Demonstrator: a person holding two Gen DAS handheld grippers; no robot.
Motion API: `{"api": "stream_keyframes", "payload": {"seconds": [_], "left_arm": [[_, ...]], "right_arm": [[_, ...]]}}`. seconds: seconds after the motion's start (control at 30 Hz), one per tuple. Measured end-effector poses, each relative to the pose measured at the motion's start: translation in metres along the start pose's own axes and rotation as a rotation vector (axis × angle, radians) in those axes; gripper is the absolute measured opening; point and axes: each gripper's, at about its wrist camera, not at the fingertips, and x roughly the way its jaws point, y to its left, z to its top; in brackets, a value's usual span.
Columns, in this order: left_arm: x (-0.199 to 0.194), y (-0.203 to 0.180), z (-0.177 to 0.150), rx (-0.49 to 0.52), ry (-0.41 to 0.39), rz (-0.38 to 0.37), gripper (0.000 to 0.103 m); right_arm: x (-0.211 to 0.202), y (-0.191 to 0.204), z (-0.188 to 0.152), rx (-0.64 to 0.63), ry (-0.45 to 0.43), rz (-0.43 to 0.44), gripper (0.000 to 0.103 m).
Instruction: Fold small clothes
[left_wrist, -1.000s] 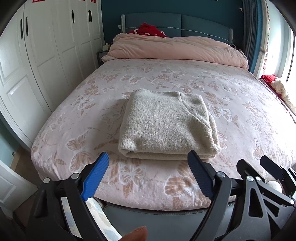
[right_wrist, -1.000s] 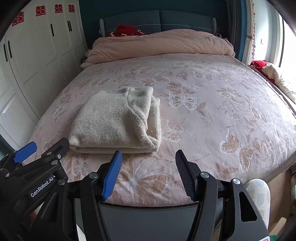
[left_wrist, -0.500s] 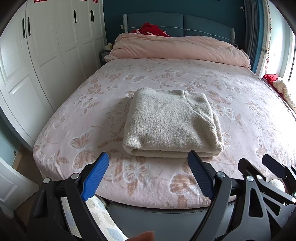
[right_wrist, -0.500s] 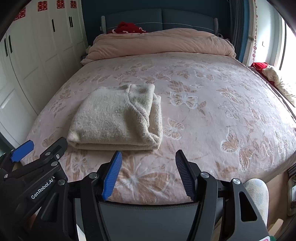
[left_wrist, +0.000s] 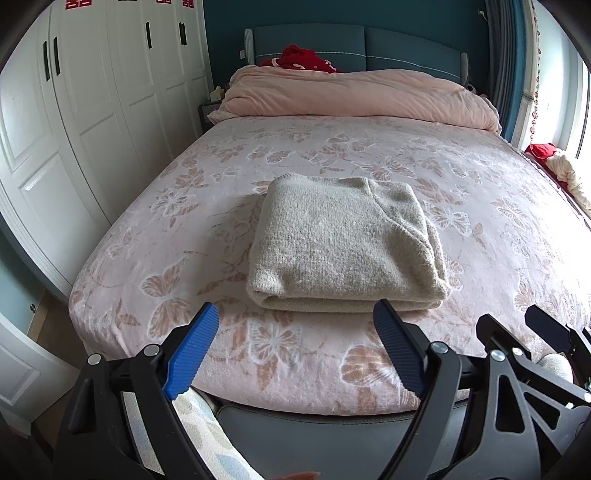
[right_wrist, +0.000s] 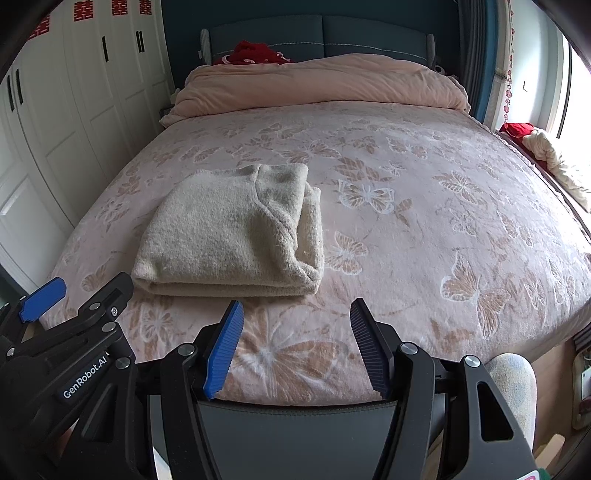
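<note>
Beige folded sweater (left_wrist: 343, 243), one, on bed (left_wrist: 147, 229); left gripper (left_wrist: 295, 347) and right gripper (right_wrist: 295, 343) both released, empty.

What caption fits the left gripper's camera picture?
Folded beige sweater lies on the butterfly bedspread, with the open, empty left gripper in front.

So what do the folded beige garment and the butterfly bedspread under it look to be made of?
Folded beige garment: looks like a thick knit, probably wool or acrylic; fuzzy matte surface, fine ribbed stitches, soft rounded fold edges. Butterfly bedspread: seems a plush fleece or flannel; short nap, slight sheen, printed pattern. Fibre cannot be confirmed.
</note>
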Motion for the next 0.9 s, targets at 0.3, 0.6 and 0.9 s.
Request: {"api": "stream_keyframes", "payload": {"seconds": [0.3, 0.6, 0.9], "left_arm": [[0.0000, -0.0005, -0.0005, 0.002, -0.002, 0.006, 0.083], [-0.0015, -0.0001, -0.0026, 0.002, -0.015, 0.011, 0.081], [-0.0014, -0.0023, -0.0026, 0.014, -0.019, 0.016, 0.078]], "right_arm": [[0.0013, -0.0014, -0.0027, 0.003, 0.008, -0.002, 0.060], [0.0017, -0.0009, -0.0029, 0.003, 0.011, -0.006, 0.060], [0.0025, 0.0006, -0.0033, 0.006, 0.013, -0.010, 0.060]]}}
